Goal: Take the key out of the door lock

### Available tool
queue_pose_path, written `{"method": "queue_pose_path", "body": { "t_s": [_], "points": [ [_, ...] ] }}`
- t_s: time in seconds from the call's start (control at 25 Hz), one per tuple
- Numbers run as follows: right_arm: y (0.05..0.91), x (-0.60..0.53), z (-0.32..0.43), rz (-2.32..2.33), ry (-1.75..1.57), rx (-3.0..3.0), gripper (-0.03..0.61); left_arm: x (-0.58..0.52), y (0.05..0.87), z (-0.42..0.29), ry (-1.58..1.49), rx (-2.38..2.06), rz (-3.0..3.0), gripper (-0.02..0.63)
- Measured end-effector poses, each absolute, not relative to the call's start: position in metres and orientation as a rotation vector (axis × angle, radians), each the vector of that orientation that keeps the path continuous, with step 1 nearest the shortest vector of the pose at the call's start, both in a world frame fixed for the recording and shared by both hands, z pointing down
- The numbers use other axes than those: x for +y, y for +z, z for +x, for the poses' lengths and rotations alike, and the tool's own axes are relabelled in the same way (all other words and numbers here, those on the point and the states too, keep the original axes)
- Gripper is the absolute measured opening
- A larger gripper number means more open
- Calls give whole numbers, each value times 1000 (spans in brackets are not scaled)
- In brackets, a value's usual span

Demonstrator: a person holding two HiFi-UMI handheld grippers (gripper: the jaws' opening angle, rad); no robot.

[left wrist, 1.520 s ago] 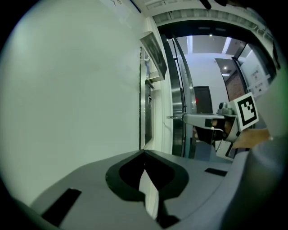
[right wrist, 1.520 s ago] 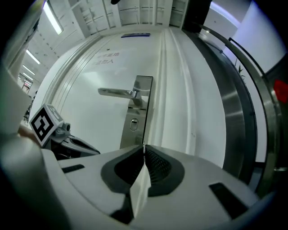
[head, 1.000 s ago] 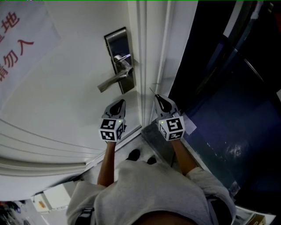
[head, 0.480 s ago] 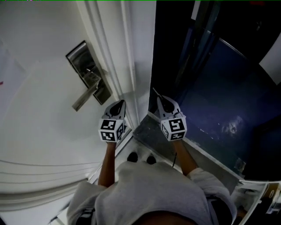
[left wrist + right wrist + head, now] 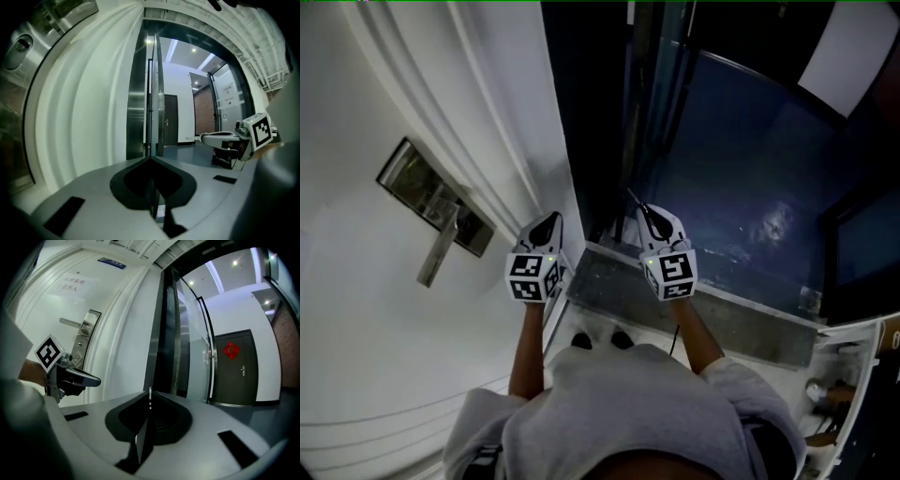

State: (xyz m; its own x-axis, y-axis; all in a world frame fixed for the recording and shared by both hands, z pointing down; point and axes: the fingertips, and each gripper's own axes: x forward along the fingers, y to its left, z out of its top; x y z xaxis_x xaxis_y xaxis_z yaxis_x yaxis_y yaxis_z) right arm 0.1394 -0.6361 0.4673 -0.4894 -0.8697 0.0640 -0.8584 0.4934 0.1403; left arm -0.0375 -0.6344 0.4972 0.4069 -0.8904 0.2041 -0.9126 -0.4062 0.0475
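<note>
the key point(image 5: 150, 395) is pinched in the right gripper point(image 5: 649, 216), apart from the door lock point(image 5: 405, 174). the left gripper point(image 5: 547, 225) is pressed together.

The right gripper point(image 5: 149, 401) sits at lower centre with its jaws pressed together, pinching a thin metal key point(image 5: 150, 393) that stands up from the tips. At middle left the left gripper point(image 5: 95, 379) hangs before a white door point(image 5: 117, 324), below its lever handle point(image 5: 70, 323). A dark door point(image 5: 234, 376) stands at far right
</note>
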Motion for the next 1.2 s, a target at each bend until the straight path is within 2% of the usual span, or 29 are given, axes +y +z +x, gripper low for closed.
{"method": "queue_pose_path", "body": {
  "t_s": [0.44,1.2],
  "points": [
    [472,-629,185,1679,-103,-2484,29,-653,498,0,225,-1474,2598,18],
    [469,-631,171,1664,-104,-2511,29,-648,502,-8,241,-1490,2584,18]
  ]
}}
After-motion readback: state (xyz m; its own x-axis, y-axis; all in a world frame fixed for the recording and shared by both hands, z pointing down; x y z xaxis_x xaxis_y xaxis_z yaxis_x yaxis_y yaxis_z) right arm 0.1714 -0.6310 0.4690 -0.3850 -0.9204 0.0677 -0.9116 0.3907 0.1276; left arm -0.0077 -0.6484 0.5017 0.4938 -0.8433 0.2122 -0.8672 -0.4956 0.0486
